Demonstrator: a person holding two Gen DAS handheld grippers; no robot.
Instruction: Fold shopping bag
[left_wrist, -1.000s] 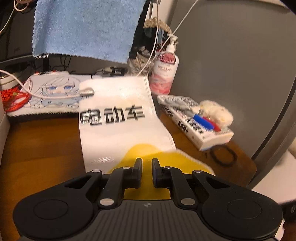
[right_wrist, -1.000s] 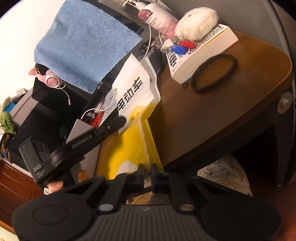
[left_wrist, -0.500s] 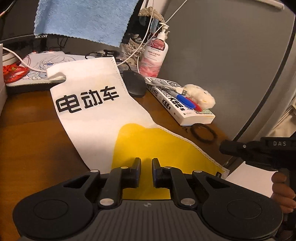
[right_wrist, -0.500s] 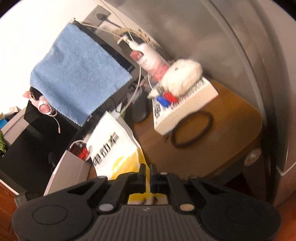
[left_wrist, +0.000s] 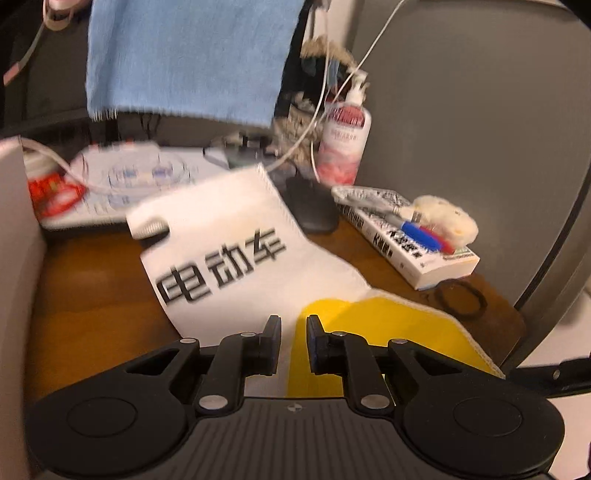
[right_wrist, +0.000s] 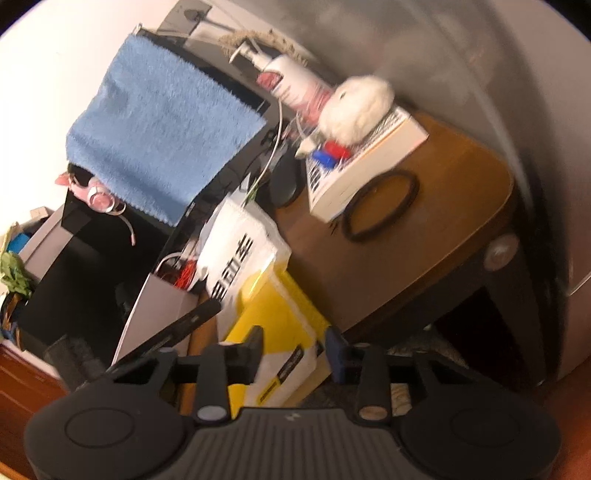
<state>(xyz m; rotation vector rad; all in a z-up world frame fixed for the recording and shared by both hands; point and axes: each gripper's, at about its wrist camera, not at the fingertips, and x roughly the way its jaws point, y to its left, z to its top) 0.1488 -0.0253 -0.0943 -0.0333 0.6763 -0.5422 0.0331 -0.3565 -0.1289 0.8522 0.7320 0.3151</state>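
Both hand-held grippers, left (left_wrist: 293, 345) and right (right_wrist: 293, 354), are opening above the bag (left_wrist: 236, 254) on a cluttered wooden desk (left_wrist: 88, 295).

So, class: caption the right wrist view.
Right gripper opening over the shopping bag on a cluttered wooden table.

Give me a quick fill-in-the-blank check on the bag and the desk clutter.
1. The shopping bag is white and ____.
2. The fluffy toy lies on a ____.
3. Hanging above the desk is a ____ towel.
4. The hair tie lies on the wooden ____.

Missing words: yellow; book; blue; desk
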